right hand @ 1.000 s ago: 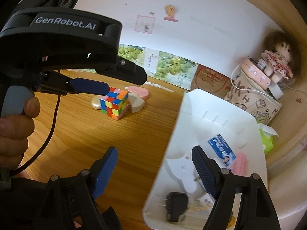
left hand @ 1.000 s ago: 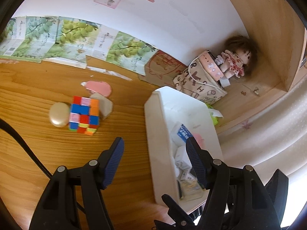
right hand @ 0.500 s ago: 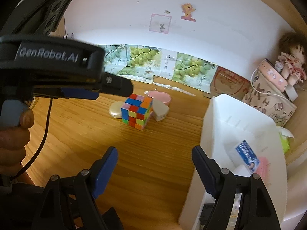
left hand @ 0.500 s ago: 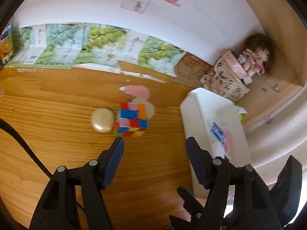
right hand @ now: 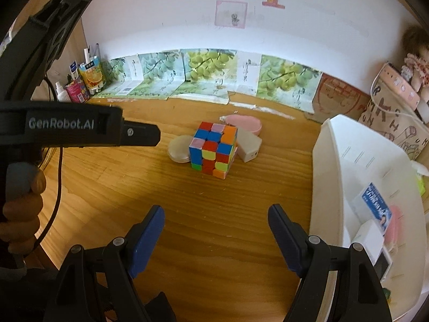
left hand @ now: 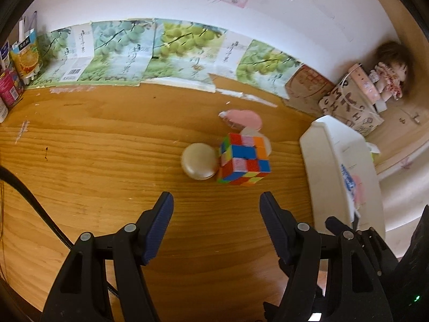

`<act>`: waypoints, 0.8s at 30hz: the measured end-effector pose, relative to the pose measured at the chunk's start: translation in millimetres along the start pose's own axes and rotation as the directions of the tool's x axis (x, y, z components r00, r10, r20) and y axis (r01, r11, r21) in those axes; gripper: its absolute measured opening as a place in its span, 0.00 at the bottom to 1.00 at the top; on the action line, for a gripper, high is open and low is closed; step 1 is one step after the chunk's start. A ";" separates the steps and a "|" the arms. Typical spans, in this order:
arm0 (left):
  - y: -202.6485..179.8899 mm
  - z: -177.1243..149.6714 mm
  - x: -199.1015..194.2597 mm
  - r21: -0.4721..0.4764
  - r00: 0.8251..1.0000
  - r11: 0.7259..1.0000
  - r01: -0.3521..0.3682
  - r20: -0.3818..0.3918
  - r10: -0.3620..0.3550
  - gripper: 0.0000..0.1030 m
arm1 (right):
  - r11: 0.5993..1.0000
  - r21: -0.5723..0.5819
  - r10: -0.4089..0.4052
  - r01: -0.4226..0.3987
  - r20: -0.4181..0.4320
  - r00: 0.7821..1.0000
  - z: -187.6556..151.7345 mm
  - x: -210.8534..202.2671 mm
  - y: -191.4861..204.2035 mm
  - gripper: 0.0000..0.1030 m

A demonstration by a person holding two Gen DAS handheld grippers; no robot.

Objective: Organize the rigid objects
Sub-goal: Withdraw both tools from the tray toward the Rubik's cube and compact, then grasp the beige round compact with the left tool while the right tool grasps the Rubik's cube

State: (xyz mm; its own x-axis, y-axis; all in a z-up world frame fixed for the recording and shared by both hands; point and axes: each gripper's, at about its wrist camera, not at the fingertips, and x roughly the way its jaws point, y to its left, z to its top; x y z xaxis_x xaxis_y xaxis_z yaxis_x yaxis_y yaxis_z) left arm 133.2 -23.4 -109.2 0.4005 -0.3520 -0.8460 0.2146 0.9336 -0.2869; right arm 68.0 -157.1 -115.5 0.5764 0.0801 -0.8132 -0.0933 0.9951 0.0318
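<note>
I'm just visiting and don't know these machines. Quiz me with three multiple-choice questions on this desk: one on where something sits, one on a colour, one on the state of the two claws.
1. Where is the round cream case?
A. inside the white bin
B. on the desk beside the puzzle cube
C. on top of the doll

2. What colour are the pads on the claws?
A. blue
B. red
C. yellow

3. How do the left gripper and right gripper stand?
A. both clamped on the cube
B. one holds the bin
C. both open, holding nothing

Key: 1 B, it lies against the puzzle cube. 2 A, both views show blue pads. 3 C, only bare desk shows between the fingers.
</note>
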 end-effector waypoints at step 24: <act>15.2 -1.9 47.7 0.097 0.986 0.993 -0.068 -0.149 0.082 0.68 | 0.972 0.229 0.088 -0.055 -0.139 0.986 5.8 36.4 -20.9 0.78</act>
State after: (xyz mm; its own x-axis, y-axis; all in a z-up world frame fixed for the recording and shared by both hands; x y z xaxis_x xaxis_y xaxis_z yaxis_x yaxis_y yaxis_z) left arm 153.8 -25.9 -154.7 0.2798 -0.2609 -0.9239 0.2723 0.9444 -0.1842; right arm 95.6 -174.6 -142.4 0.4478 0.1589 -0.8799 0.0638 0.9759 0.2087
